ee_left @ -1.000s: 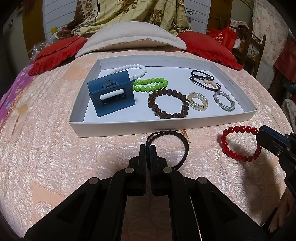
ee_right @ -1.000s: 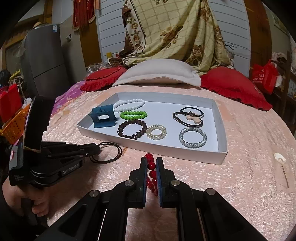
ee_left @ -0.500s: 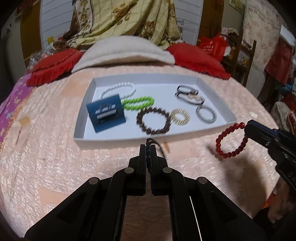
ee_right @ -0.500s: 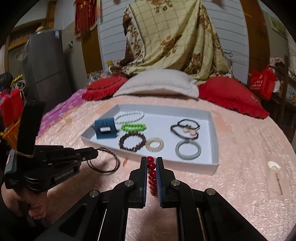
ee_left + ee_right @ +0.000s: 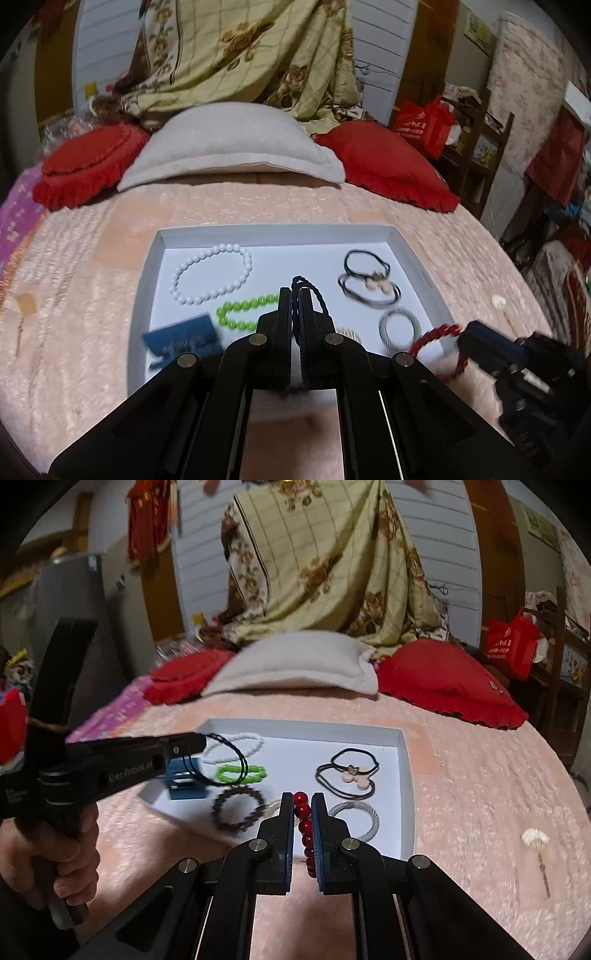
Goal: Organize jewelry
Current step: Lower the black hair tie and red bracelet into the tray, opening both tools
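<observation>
Now both claws are carrying pieces over the white tray (image 5: 405, 775) on the bed: the left claw (image 5: 295, 291) pinching a black cord loop (image 5: 225, 760), the right claw (image 5: 303, 801) pinching the red bead bracelet (image 5: 304, 827). Best lowering each over bare tray floor before releasing, clear of the green beads (image 5: 243, 314).

Black braided hair tie (image 5: 225, 760): a thin loop, dangling above the tray's left part.
Red bead bracelet (image 5: 303, 825): glossy round beads, strung upright, lifted at the tray's near edge.
White tray (image 5: 404, 760): shallow, open, on the pink bedspread, bracelets and hair ties lying flat inside.
</observation>
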Demonstrator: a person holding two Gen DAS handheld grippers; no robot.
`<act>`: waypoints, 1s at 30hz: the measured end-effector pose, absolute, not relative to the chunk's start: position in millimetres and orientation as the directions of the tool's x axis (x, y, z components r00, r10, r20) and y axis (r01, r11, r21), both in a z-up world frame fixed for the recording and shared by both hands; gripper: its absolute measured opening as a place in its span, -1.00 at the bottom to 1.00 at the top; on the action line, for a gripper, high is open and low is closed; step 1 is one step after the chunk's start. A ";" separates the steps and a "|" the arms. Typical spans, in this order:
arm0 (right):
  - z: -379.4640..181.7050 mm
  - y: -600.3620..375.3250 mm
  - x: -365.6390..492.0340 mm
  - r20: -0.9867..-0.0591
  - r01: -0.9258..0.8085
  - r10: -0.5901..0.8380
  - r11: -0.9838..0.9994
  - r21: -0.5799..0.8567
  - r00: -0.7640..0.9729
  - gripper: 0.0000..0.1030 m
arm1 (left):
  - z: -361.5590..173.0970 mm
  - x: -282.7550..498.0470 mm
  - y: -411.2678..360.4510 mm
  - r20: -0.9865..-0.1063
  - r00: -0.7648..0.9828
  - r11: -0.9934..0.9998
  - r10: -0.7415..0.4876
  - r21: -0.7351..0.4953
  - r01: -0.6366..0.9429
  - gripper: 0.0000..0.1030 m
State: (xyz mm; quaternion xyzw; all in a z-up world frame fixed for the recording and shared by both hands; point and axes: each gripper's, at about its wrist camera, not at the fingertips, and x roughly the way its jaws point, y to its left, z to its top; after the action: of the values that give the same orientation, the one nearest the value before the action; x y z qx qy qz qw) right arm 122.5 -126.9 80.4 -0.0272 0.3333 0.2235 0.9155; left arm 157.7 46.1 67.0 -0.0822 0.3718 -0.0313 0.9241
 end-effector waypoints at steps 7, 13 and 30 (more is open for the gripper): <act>64.8 -112.3 189.6 -0.646 -0.403 0.438 0.890 0.213 0.625 -0.84 | 53.2 195.9 63.6 -0.681 0.723 0.968 -0.118 -0.242 -0.070 -0.97; 57.4 -97.2 223.9 -0.603 -0.389 0.554 0.833 0.394 0.574 -0.84 | 34.4 208.9 81.4 -0.712 0.698 0.954 -0.080 -0.257 -0.153 -0.97; 8.9 -106.3 246.9 -0.790 -0.229 0.352 0.935 0.271 0.502 -0.84 | 14.8 238.6 58.1 -0.743 0.649 0.947 -0.165 -0.302 -0.106 -0.97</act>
State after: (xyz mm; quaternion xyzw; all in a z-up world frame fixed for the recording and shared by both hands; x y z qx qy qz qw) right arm 246.9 -106.3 8.9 0.0657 0.4698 0.1680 0.8642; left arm 238.6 58.1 14.8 -0.1615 0.4189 -0.0164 0.8934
